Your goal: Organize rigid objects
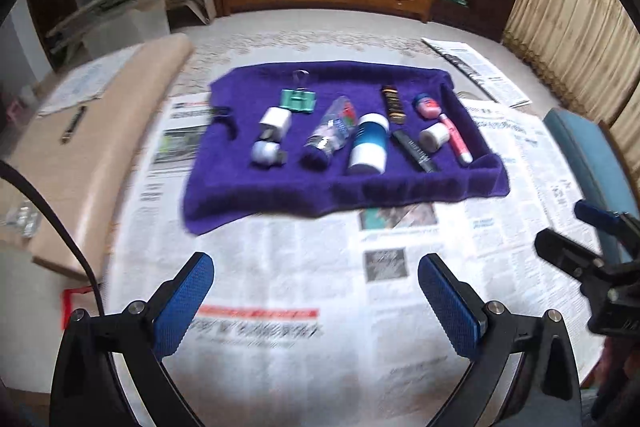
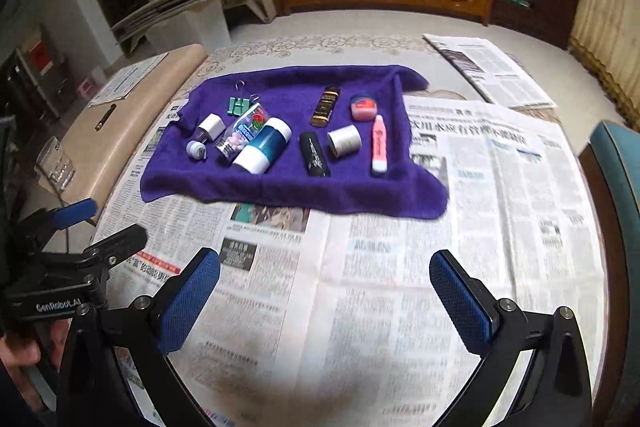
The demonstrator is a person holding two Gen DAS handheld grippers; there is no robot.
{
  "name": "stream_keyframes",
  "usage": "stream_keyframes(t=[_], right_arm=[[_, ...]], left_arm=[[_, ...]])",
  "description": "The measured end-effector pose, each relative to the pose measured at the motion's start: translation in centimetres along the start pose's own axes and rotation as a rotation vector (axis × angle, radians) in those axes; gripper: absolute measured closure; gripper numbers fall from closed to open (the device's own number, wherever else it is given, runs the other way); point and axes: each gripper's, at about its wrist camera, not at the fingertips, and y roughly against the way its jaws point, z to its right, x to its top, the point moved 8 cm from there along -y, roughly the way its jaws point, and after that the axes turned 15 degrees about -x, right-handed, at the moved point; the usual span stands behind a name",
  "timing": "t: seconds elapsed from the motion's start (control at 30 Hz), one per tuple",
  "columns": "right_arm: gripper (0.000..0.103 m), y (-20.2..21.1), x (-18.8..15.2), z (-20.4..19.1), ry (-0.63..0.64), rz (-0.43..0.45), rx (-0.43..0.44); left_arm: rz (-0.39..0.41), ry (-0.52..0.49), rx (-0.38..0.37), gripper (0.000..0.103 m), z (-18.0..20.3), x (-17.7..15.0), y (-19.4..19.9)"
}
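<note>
Small rigid objects, among them a teal-and-white bottle (image 2: 264, 146) and a pink tube (image 2: 378, 143), lie spread on a purple towel (image 2: 280, 183) on the newspaper-covered table (image 2: 360, 287). Left claw (image 1: 316, 299) and right claw (image 2: 325, 297) hover nearer, both spread apart, empty.

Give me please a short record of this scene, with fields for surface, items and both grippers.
surface: purple towel on newspaper
items on towel: green binder clip, teal and white bottle, black tube, pink tube, white charger
left gripper: open, empty, short of the towel
right gripper: open, empty, short of the towel
</note>
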Motion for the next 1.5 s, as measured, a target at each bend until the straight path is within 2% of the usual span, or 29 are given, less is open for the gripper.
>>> stream_keyframes(t=[0.2, 0.37, 0.5, 1.23, 1.5], right_arm=[[0.000, 2.0, -1.4, 0.2, -0.042, -0.008, -0.031], [0.000, 3.4, -2.2, 0.4, -0.056, -0.010, -0.057], [0.000, 3.9, -2.4, 0.4, -0.044, -0.005, -0.078], [0.000, 3.3, -3.2, -0.3, -0.012, -0.014, -0.103], [0.000, 3.3, -3.5, -0.8, 0.007, -0.014, -0.096]], left_arm=[[0.008, 0.007, -0.027, 0.000, -0.1, -1.8, 3.0], [0.024, -0.018, 0.035, 0.000, -0.8, -2.2, 4.9], [0.065, 0.019, 0.021, 0.000, -1.1, -2.5, 5.9], [0.066, 0.050, 0.018, 0.000, -1.6, -3.9, 5.1], [0.048, 0.021, 0.015, 0.000, -0.6, -4.3, 4.3]])
